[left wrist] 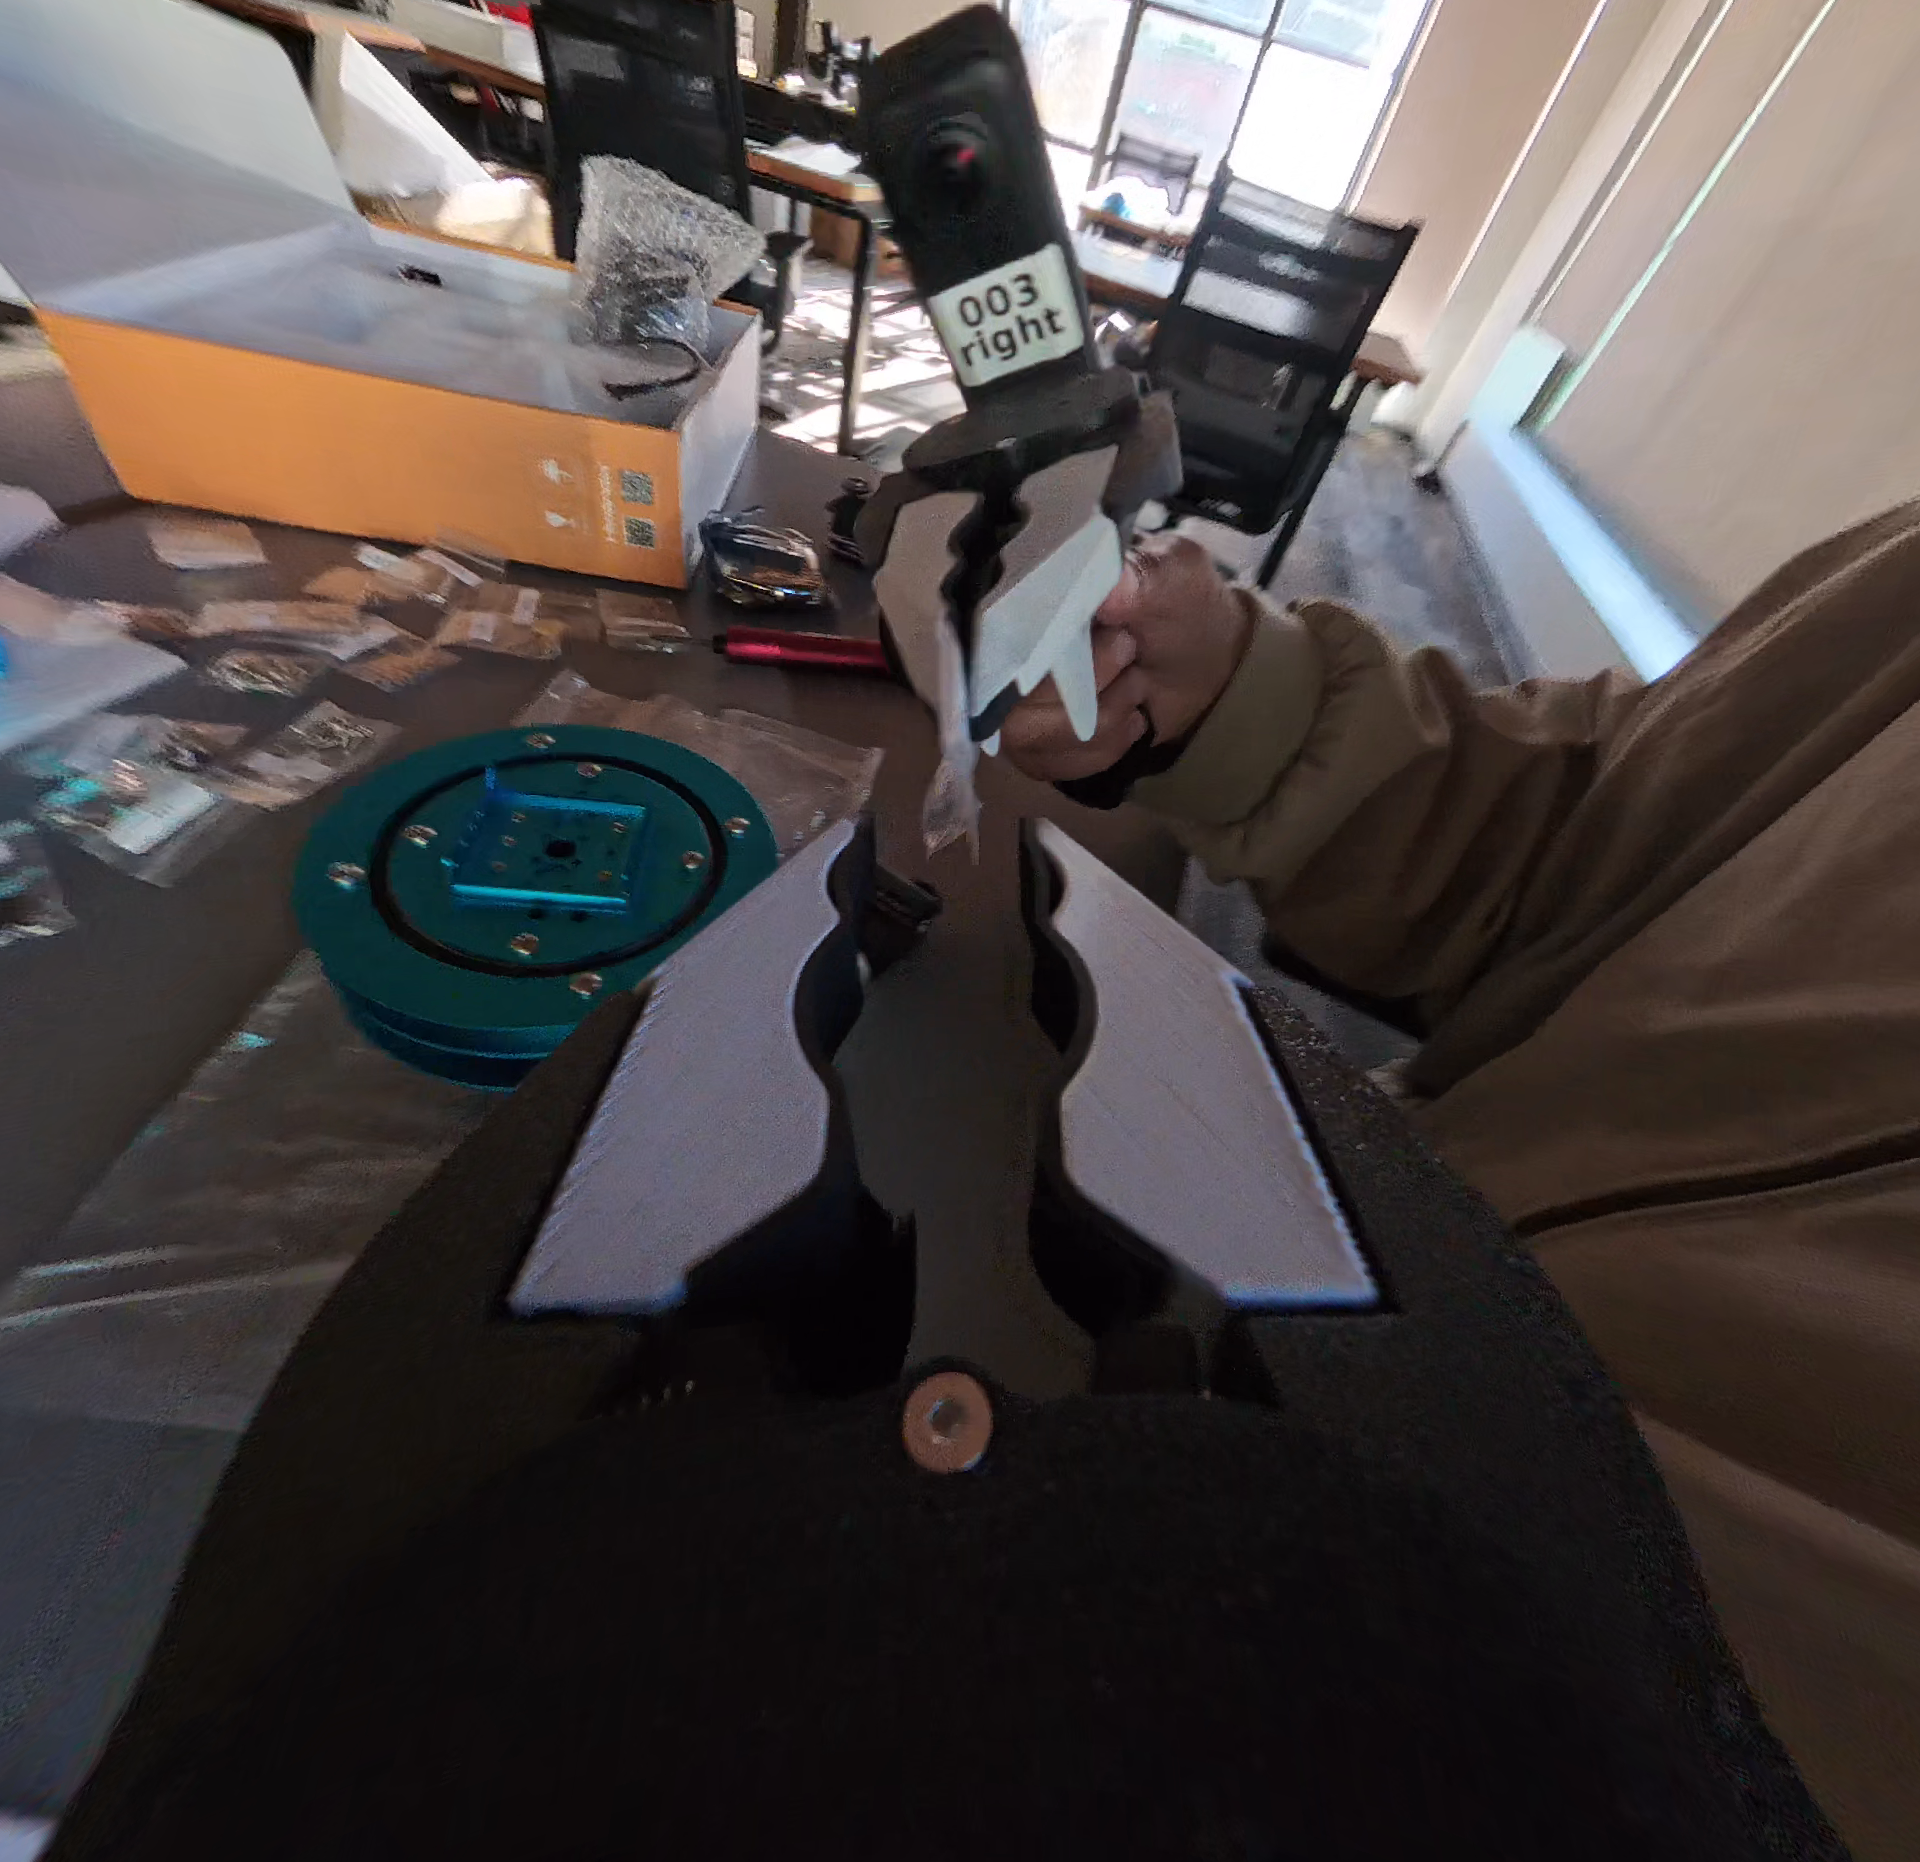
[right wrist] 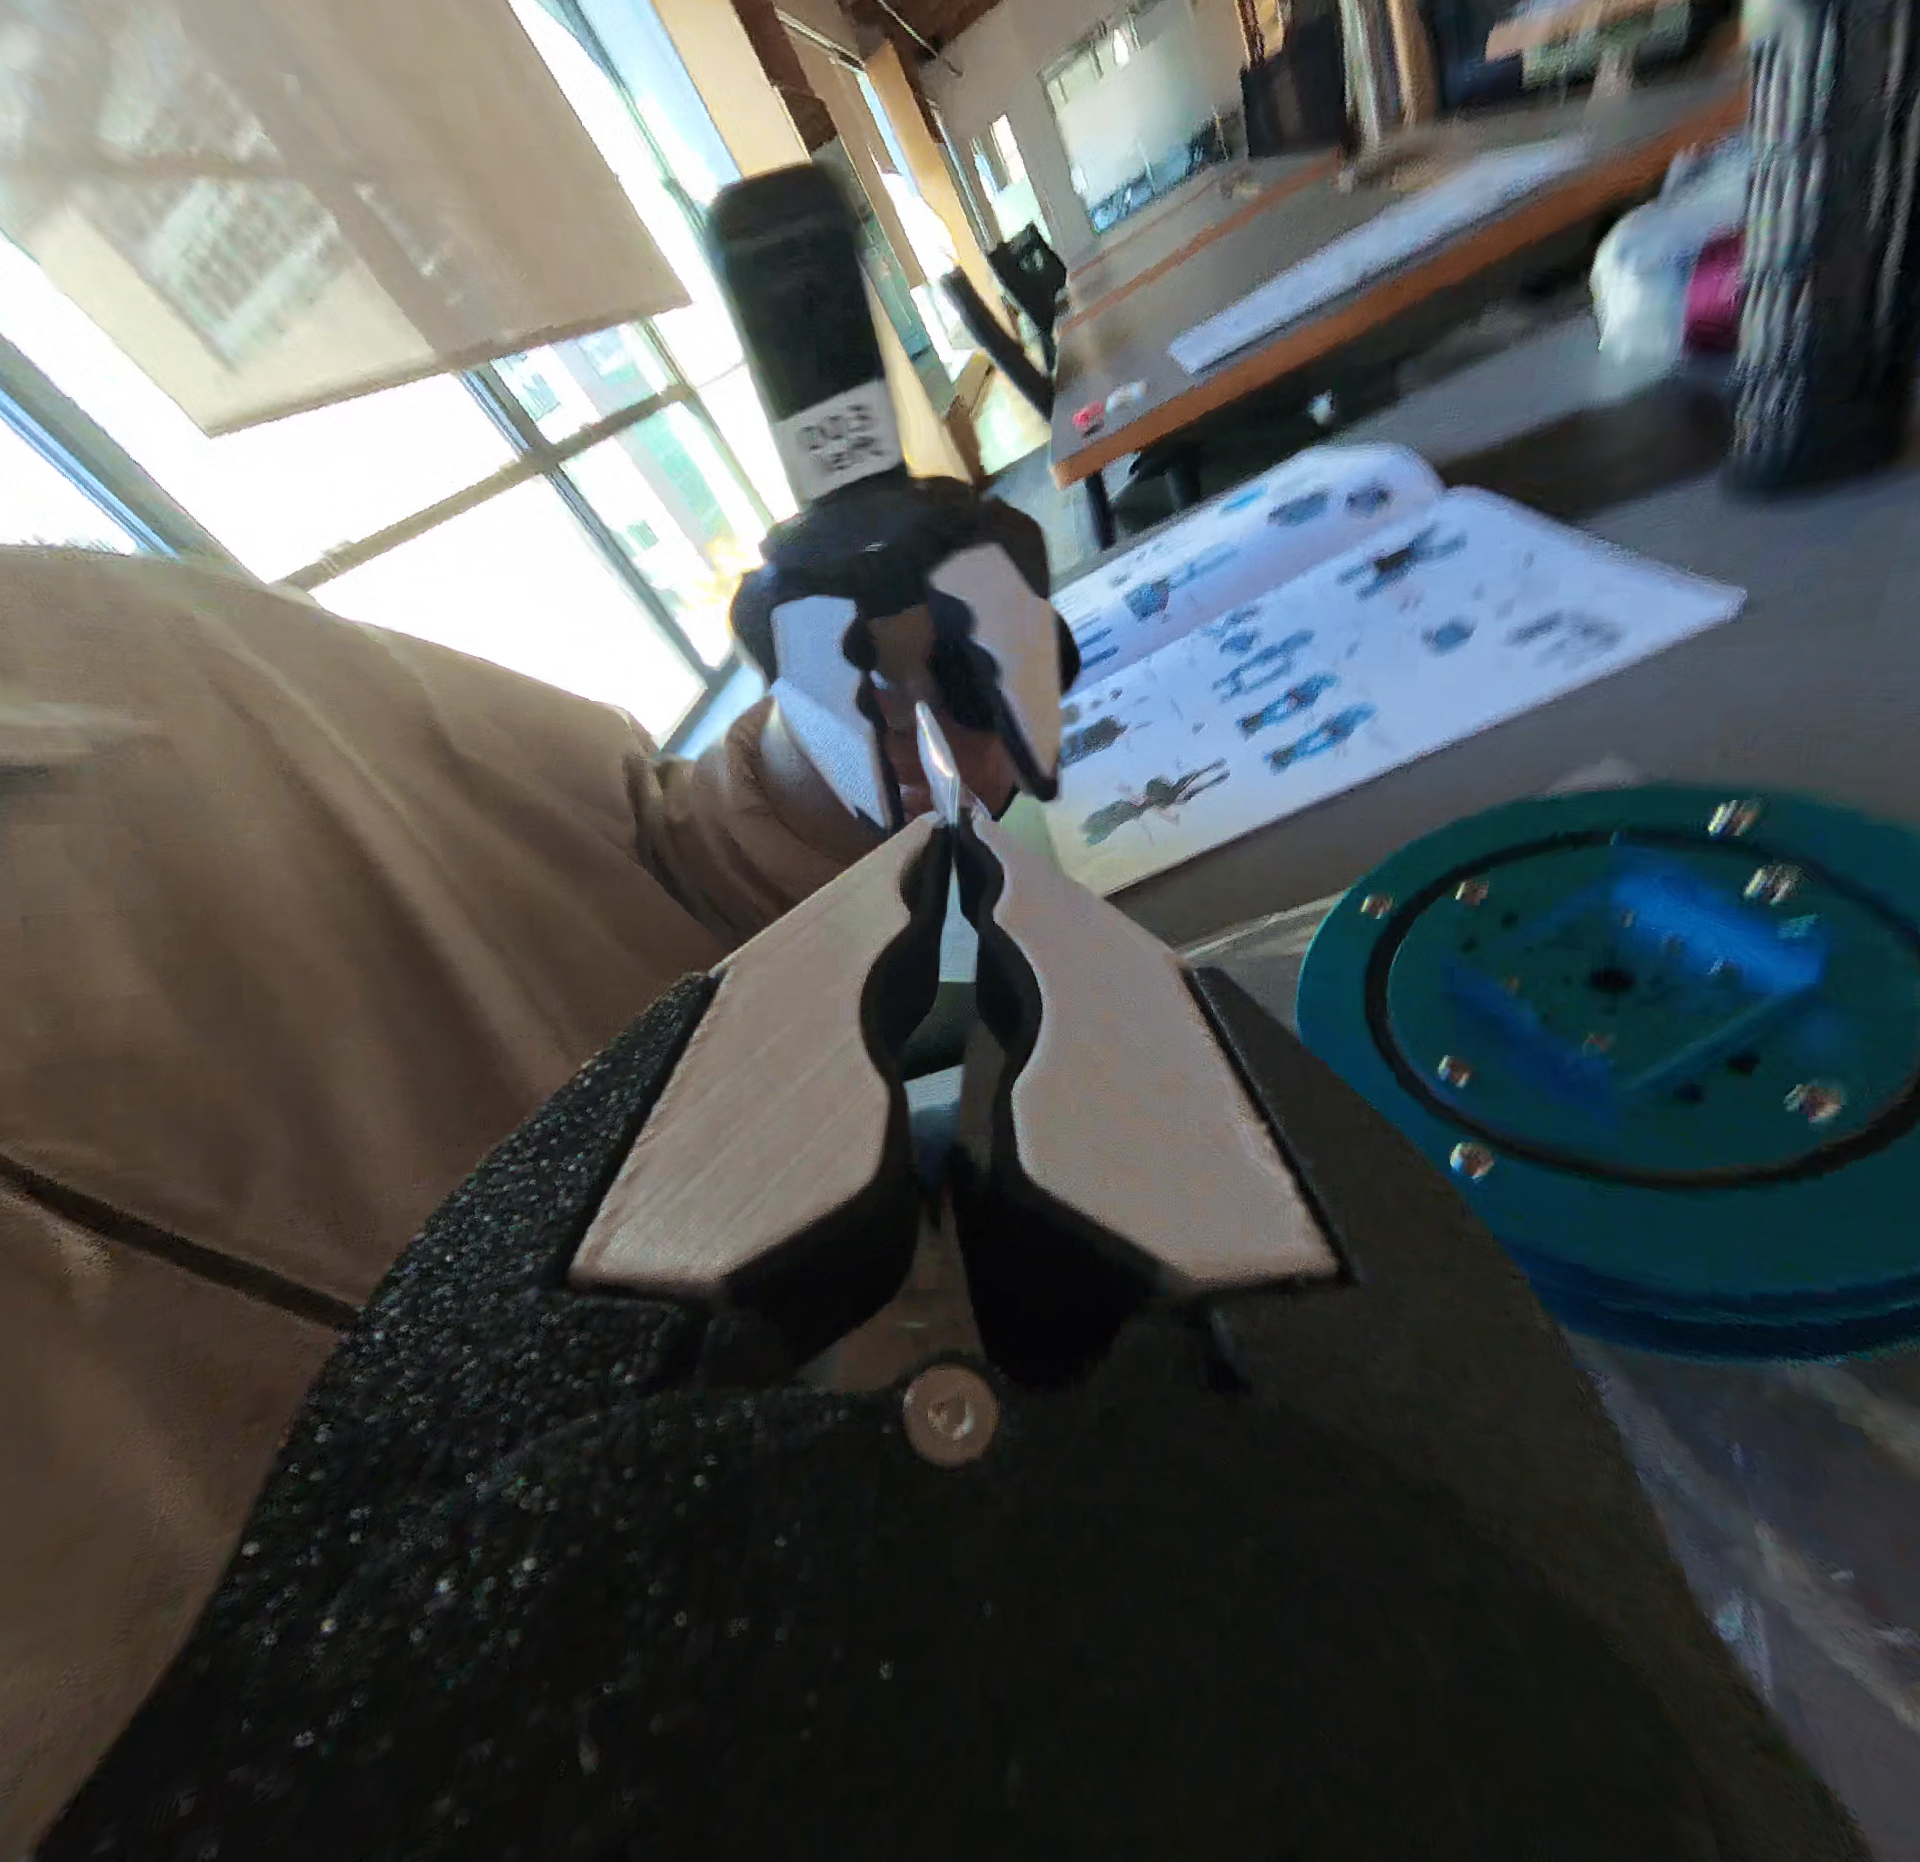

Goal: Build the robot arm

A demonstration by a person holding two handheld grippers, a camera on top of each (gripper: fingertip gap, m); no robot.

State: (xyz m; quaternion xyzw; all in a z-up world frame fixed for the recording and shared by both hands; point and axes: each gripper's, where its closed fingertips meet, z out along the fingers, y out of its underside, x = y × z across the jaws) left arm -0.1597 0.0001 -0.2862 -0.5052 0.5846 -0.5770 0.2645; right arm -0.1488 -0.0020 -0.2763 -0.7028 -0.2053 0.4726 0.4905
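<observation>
My right gripper (right wrist: 948,825) is shut on a small clear plastic bag (right wrist: 938,763). In the left wrist view the right gripper (left wrist: 975,737) is held up by a hand in a brown sleeve, and the bag (left wrist: 951,794) hangs down from its tips. My left gripper (left wrist: 951,836) is open, its fingertips on either side of the bag's lower end; whether they touch it I cannot tell. It faces the right gripper (right wrist: 956,794) tip to tip. A teal round disc (left wrist: 535,877) with a blue square bracket on top lies on the table beside them (right wrist: 1621,1033).
An orange and white cardboard box (left wrist: 395,462) with bubble wrap (left wrist: 655,243) stands at the back left. Several small parts bags (left wrist: 312,669) and a red-handled screwdriver (left wrist: 805,651) lie on the dark table. An open booklet (right wrist: 1351,649) lies beyond the disc. Black chairs (left wrist: 1268,358) stand behind. The grippers are tip to tip, or close to it. The teal round disc (left wrist: 535,877) is about 12 centimeters from both grippers' fingertips. It is also in sight in the right wrist view (right wrist: 1575,939).
</observation>
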